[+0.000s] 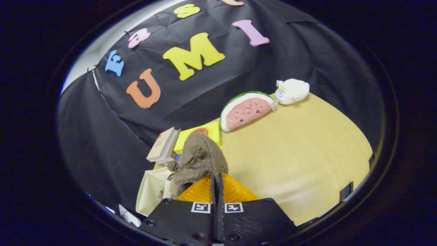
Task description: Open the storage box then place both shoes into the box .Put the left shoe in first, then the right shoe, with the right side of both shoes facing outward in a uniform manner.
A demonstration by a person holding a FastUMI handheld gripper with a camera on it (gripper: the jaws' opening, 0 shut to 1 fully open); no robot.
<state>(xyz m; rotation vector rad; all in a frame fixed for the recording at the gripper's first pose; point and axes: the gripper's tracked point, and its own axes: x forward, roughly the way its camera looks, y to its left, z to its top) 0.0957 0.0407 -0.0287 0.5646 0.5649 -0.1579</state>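
Observation:
A fuzzy brown shoe (201, 160) with pom-poms hangs at the tips of my gripper (216, 177), lifted above the table. The two orange fingers (198, 191) are pressed nearly together on the shoe's rear edge. Below and to the left of the shoe sits the cream storage box (150, 194), its inside facing up. Something small lies inside it but I cannot tell what it is.
The wooden table (300, 153) stretches ahead and to the right. A book (163, 145) and a yellow box (201, 135) stand beyond the shoe. A watermelon plush (245, 111) and a white plush (293, 90) lie at the table's far edge.

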